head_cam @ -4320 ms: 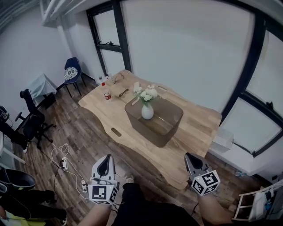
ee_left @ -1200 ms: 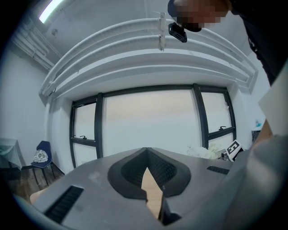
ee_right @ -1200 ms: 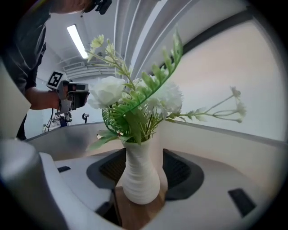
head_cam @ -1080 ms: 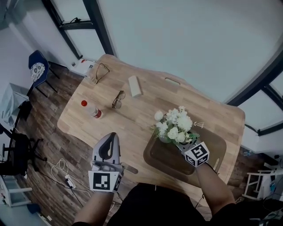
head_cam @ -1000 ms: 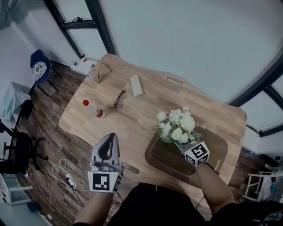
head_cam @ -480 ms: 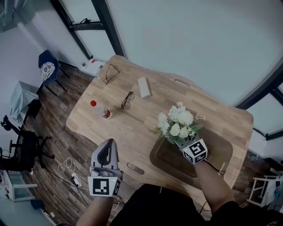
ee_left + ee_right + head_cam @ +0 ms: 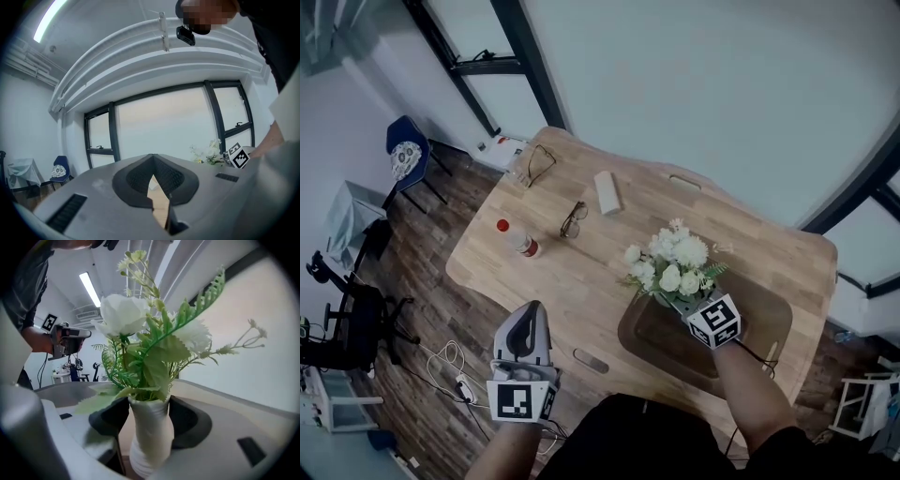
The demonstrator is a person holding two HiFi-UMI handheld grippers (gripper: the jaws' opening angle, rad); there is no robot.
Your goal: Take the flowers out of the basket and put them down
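Note:
White flowers with green leaves stand in a ribbed white vase. In the head view they sit over the left end of the brown see-through basket on the wooden table. My right gripper reaches in under the blooms. Its pads flank the vase's neck and touch it on both sides while the jaws are opening. My left gripper hangs off the table's near edge with its tips together and nothing between them.
On the table's left half lie a red-capped bottle, a pair of glasses, a white box and a second pair of glasses. A blue chair and floor cables are at the left.
Since several seconds ago my right gripper has reached from beside my body to the vase in the basket. Over the last second the flowers barely shift; the left gripper stays low.

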